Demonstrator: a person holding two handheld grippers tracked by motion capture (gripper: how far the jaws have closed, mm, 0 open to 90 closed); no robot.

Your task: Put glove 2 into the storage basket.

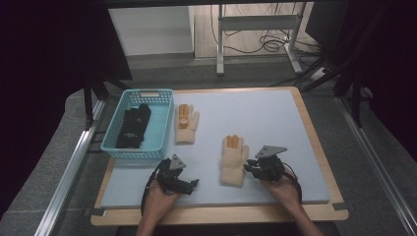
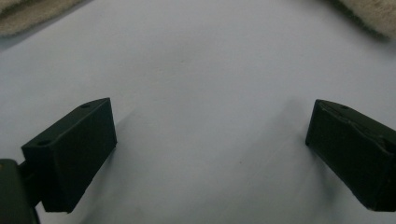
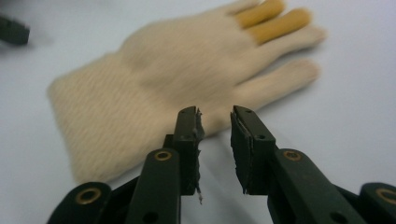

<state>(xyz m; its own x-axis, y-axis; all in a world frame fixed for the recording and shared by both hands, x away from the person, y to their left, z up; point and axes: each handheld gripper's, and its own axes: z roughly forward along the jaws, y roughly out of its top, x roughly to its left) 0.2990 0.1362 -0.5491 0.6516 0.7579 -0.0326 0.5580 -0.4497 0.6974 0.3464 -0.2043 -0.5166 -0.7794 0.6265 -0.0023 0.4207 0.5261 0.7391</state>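
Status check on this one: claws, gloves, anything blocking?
Left claw open over bare mat. Right claw slightly open, empty, beside the near cream glove. Second cream glove lies by the blue basket. Nothing in the way.

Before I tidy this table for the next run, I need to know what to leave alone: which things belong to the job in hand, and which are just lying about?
In the job:
near cream glove
far cream glove
blue basket
black gloves inside it
right gripper, fingers open beside the near glove
left gripper, open

Lying about:
metal stand
cables on the floor
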